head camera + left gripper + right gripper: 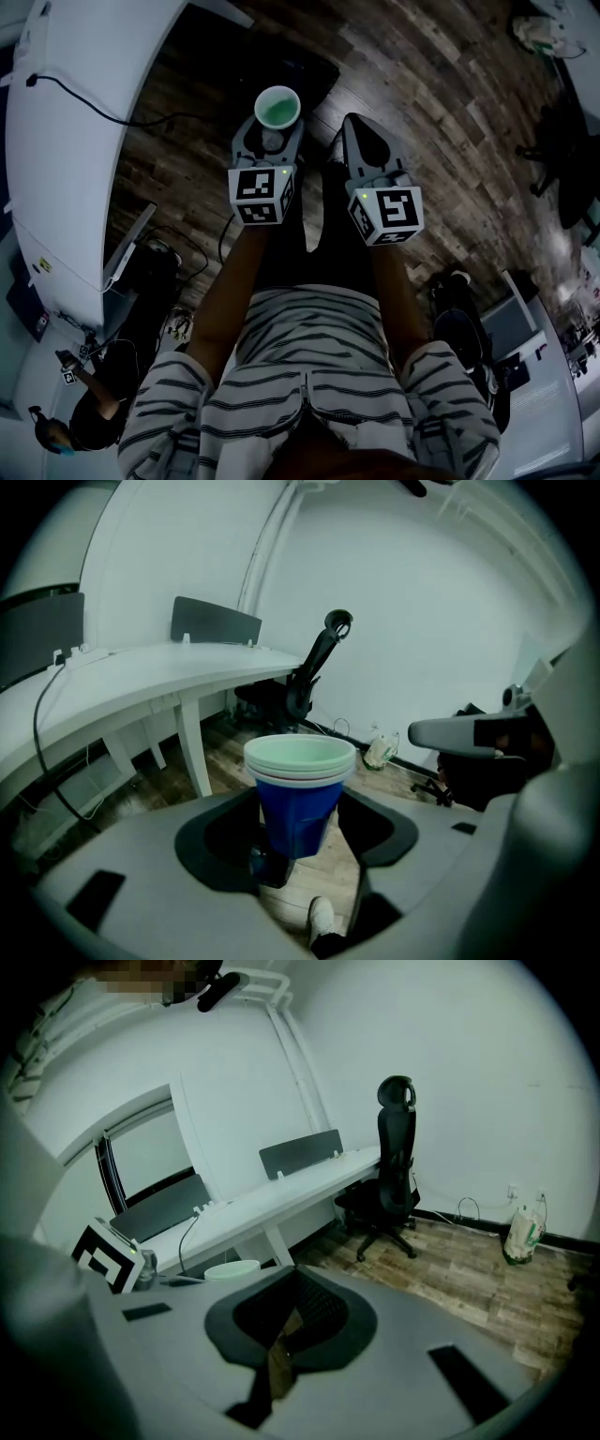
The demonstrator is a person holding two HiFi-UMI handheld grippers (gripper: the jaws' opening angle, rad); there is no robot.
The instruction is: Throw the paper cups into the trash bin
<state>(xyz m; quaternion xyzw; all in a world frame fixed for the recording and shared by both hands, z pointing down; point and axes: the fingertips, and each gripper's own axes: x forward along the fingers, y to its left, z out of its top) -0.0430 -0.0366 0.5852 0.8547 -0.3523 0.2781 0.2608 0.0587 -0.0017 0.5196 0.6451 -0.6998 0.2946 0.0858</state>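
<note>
On the left, clamps one upright stack of nested paper cups (298, 808) in the left gripper (269, 142): blue outermost, green inside, at least two rims, exact count unclear, above the wooden floor (450, 103). On the right, holds both jaws of the right gripper (361, 136) together, nothing between.

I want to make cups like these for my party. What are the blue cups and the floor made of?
The cups look like thin paper, maybe coated: matte blue outside, pale rolled rims, nested in the left gripper. The floor looks like wood or wood-look planks, with grain streaks and staggered seams; I cannot tell which.
</note>
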